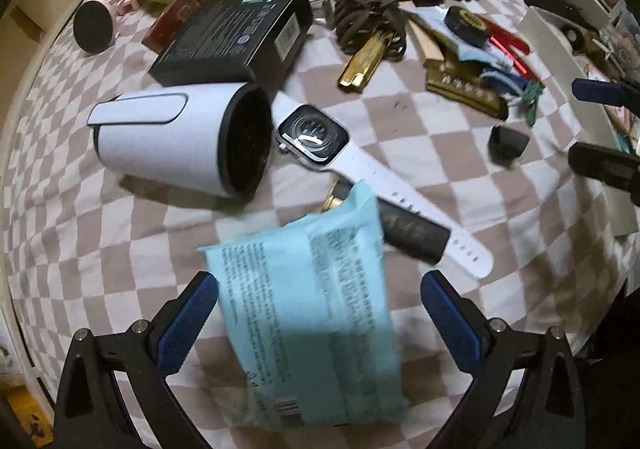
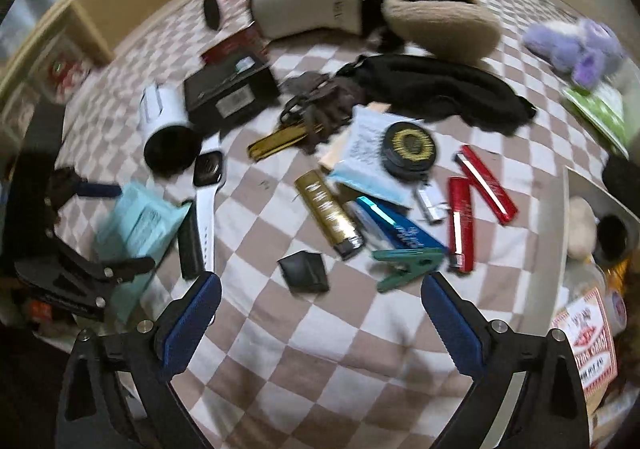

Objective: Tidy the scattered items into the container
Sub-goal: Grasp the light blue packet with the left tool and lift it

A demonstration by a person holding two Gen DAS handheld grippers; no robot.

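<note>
A light blue packet (image 1: 312, 313) lies on the checkered cloth between the wide-apart fingers of my open left gripper (image 1: 320, 281); its left edge is close to the left pad, and I cannot tell whether they touch. Just beyond it lie a white-strapped smartwatch (image 1: 316, 139) and a black tube (image 1: 412, 233). My right gripper (image 2: 322, 281) hangs open over bare cloth, just short of a small black square piece (image 2: 304, 269) and a green clip (image 2: 408, 261). The white container (image 2: 566, 233) stands at the right with several items inside. My left gripper (image 2: 116, 227) also shows at the right wrist view's left edge.
A white cylinder (image 1: 180, 141), a black box (image 1: 240, 37), a brown hair claw (image 1: 368, 17), gold tubes (image 2: 328, 209), red tubes (image 2: 460, 221), a round black tin (image 2: 408, 149) and black fabric (image 2: 432, 89) are strewn across the cloth. Bags and plush toys lie at the back.
</note>
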